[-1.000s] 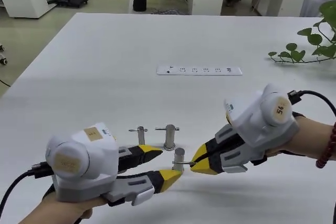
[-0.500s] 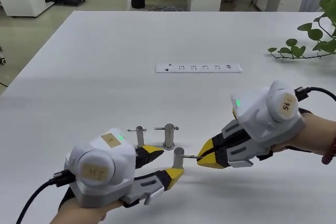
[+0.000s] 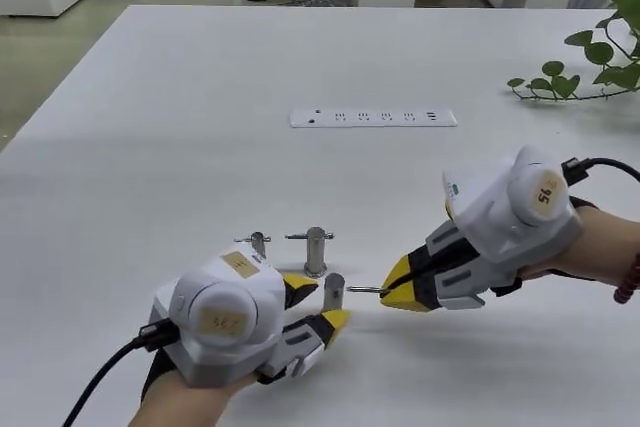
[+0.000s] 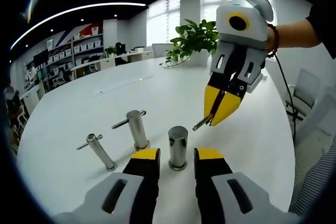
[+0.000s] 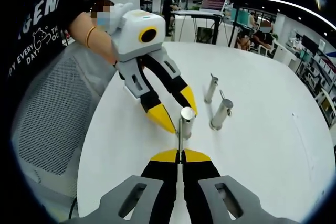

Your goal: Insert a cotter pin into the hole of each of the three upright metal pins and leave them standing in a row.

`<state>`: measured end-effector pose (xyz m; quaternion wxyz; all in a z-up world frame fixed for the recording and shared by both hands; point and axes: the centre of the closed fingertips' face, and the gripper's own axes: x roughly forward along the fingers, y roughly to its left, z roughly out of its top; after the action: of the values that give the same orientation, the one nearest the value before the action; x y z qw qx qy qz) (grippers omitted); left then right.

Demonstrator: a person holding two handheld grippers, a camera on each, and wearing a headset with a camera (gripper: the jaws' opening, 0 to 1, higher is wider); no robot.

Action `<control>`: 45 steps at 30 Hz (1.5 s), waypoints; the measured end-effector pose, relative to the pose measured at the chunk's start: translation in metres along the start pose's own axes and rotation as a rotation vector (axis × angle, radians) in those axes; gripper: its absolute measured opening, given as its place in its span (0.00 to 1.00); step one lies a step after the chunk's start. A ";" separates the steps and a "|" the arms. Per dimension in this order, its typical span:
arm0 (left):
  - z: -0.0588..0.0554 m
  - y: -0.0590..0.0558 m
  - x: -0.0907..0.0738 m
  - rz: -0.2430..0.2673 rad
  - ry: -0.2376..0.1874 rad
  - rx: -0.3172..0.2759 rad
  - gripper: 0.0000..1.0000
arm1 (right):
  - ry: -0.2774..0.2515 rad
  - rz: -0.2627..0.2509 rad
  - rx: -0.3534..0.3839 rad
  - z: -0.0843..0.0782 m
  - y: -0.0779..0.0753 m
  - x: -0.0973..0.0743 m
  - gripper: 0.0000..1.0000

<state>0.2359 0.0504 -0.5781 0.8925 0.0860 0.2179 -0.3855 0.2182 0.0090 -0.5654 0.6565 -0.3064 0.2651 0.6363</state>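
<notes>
Three upright metal pins stand near the front table edge. Two, the left pin (image 3: 258,244) and the middle pin (image 3: 316,251), each carry a cotter pin through the top. The nearest pin (image 3: 333,292) is bare and stands between the jaws of my open left gripper (image 3: 318,305), also seen as the bare pin (image 4: 178,148) in the left gripper view. My right gripper (image 3: 392,293) is shut on a cotter pin (image 3: 365,290), whose tip points at the bare pin's top from the right, a little short of it. In the right gripper view the cotter pin (image 5: 180,135) lines up with the bare pin (image 5: 187,121).
A white power strip (image 3: 373,118) lies at mid-table. A green plant (image 3: 590,67) reaches in from the back right. The white table (image 3: 150,147) spreads wide around the pins. Cables trail from both grippers.
My left gripper has moved forward so its jaws straddle the bare pin more closely. My right gripper still holds the cotter pin beside that pin's top. The head camera has shifted.
</notes>
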 end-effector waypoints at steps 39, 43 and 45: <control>-0.005 -0.001 0.016 -0.004 -0.006 -0.036 0.11 | -0.004 0.016 -0.042 0.011 -0.008 0.015 0.00; -0.006 0.000 0.017 -0.002 -0.015 -0.055 0.11 | 0.001 0.018 -0.055 0.013 -0.009 0.018 0.00; -0.006 0.000 0.017 -0.001 -0.017 -0.061 0.11 | 0.003 0.018 -0.060 0.013 -0.010 0.019 0.00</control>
<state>0.2443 0.0411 -0.5913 0.8963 0.0553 0.2221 -0.3798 0.2286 0.0314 -0.5694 0.6408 -0.3244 0.2498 0.6494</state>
